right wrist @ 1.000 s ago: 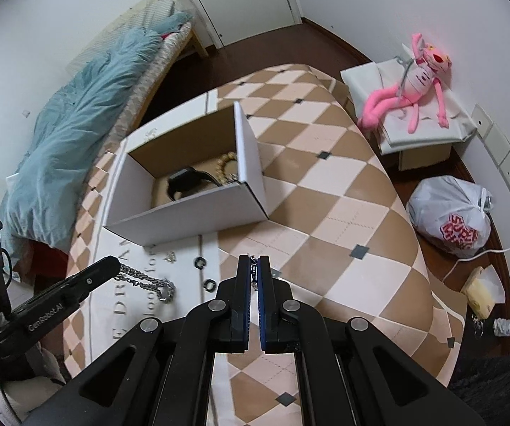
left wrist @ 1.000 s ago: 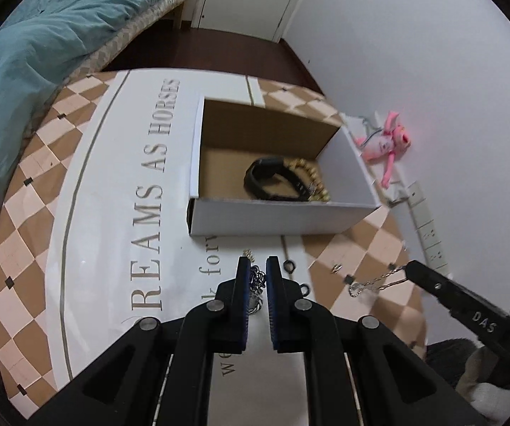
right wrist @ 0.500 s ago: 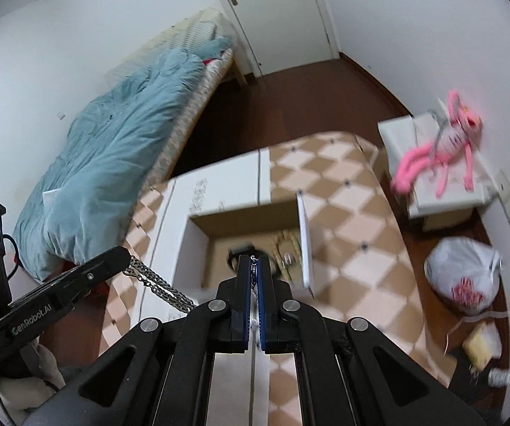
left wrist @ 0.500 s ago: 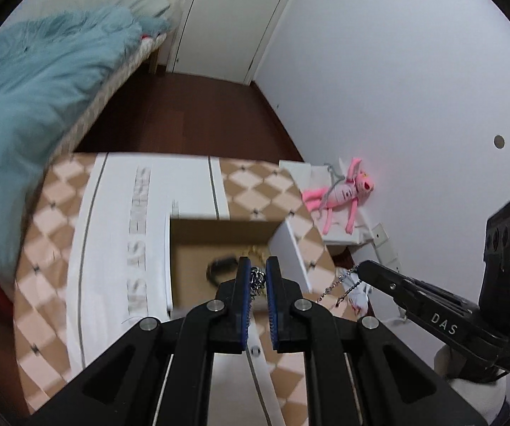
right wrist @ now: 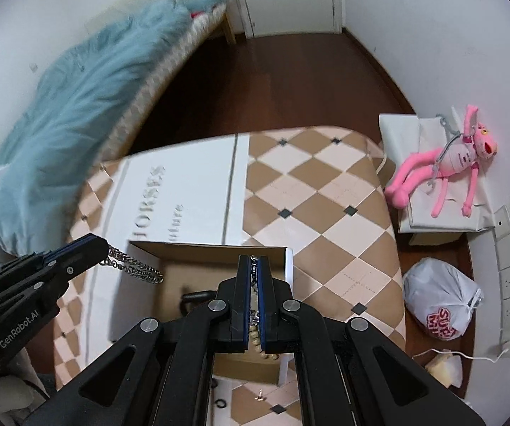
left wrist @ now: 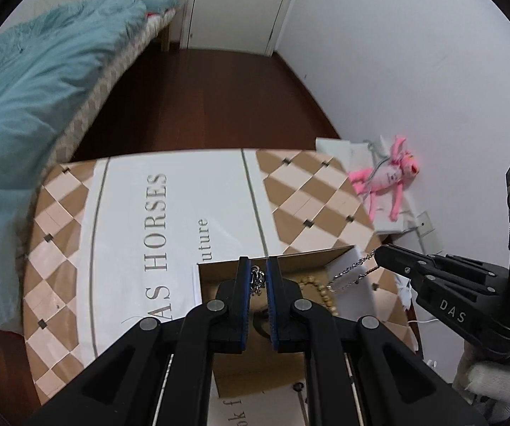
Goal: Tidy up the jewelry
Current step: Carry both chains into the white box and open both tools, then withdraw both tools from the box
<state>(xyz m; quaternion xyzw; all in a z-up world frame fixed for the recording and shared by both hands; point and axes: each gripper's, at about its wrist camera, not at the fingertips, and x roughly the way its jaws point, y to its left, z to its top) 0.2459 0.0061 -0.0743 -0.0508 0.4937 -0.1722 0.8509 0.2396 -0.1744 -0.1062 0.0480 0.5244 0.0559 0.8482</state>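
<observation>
Both grippers hold one silver chain over an open cardboard box (left wrist: 352, 277) on the table. My left gripper (left wrist: 257, 272) is shut on a thick end of the chain (left wrist: 257, 280); it shows at left in the right wrist view (right wrist: 102, 248) with chain (right wrist: 134, 266) hanging toward the box (right wrist: 219, 248). My right gripper (right wrist: 254, 266) is shut on the thin end of the chain (right wrist: 253, 277); it shows at right in the left wrist view (left wrist: 379, 255). A gold bead bracelet (left wrist: 317, 285) and a black band (right wrist: 191, 296) lie in the box.
The table has a checkered cloth (right wrist: 308, 191) with a white lettered runner (left wrist: 169, 220). Small black rings (right wrist: 219, 403) and a stud lie in front of the box. A bed with a blue blanket (left wrist: 34, 81) stands left; a pink plush toy (right wrist: 446, 163) and plastic bag (right wrist: 439, 305) right.
Both grippers rose with the chain from the table in front of the box and now hold it over the box, stretched between them.
</observation>
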